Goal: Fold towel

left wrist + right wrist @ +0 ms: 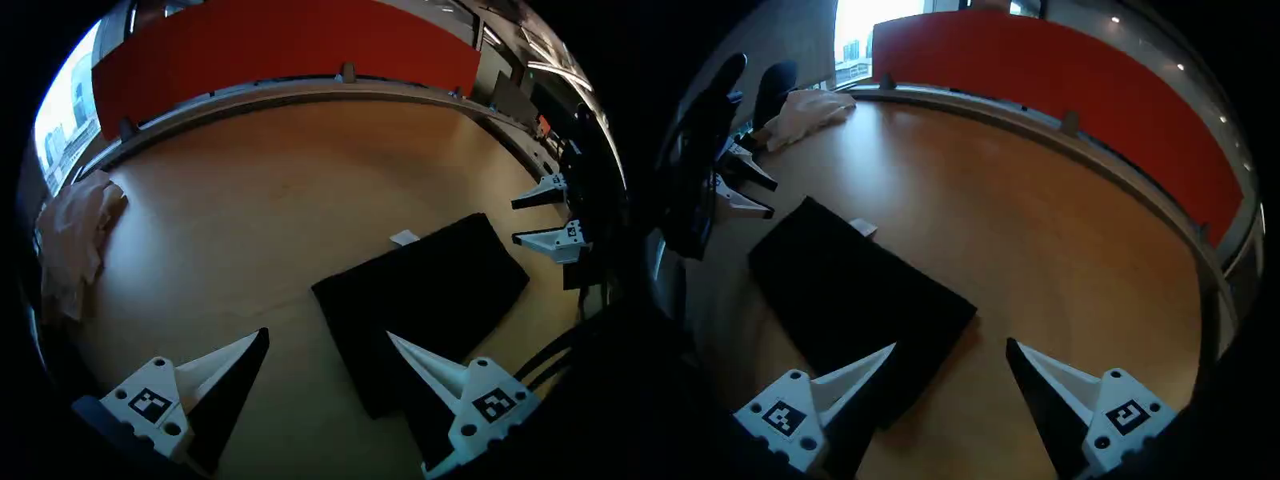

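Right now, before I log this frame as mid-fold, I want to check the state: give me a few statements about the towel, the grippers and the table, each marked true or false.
1. The black cloth towel lies flat on the wooden table. True.
2. The left gripper is shut on the towel. False: its fingers stand open and hold nothing.
3. The crumpled cream cloth lies on top of the towel. False: it lies apart from it, at the table's edge.
4. A small white tag sits beside the towel's edge. True.
5. The right gripper is open. True.
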Action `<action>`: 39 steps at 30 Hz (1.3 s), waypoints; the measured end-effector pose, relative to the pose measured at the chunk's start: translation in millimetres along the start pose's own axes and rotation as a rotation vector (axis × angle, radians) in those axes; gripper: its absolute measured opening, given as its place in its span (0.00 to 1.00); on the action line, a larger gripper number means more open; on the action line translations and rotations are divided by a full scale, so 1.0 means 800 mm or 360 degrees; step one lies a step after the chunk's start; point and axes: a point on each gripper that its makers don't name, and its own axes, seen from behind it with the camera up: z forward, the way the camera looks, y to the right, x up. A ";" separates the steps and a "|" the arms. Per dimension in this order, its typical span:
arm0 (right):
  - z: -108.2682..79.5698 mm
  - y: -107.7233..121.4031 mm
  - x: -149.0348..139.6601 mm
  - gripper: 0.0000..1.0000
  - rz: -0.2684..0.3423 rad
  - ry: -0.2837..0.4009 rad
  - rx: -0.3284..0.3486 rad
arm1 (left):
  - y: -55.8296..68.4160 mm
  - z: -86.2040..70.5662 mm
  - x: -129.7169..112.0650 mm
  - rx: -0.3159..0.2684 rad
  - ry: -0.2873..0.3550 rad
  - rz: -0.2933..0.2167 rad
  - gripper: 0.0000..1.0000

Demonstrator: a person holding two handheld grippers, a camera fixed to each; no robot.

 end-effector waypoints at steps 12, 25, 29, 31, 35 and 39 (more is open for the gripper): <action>-0.034 -0.025 -0.028 0.96 0.0025 0.0025 0.0008 | 0.022 -0.031 -0.042 -0.0009 -0.0011 -0.0056 0.98; -0.049 -0.034 -0.044 0.96 0.0036 0.0037 0.0028 | 0.028 -0.051 -0.063 0.0021 0.0001 -0.0117 0.98; -0.049 -0.035 -0.047 0.96 0.0019 0.0025 0.0040 | 0.025 -0.062 -0.066 0.0049 0.0016 -0.0143 0.98; -0.049 -0.035 -0.048 0.96 0.0008 0.0022 0.0049 | 0.024 -0.068 -0.070 0.0062 0.0020 -0.0160 0.98; -0.047 -0.036 -0.049 0.96 -0.0018 0.0014 0.0072 | 0.020 -0.083 -0.082 0.0096 0.0024 -0.0203 0.98; -0.043 -0.038 -0.049 0.96 -0.0055 0.0003 0.0096 | 0.016 -0.096 -0.098 0.0129 0.0020 -0.0249 0.98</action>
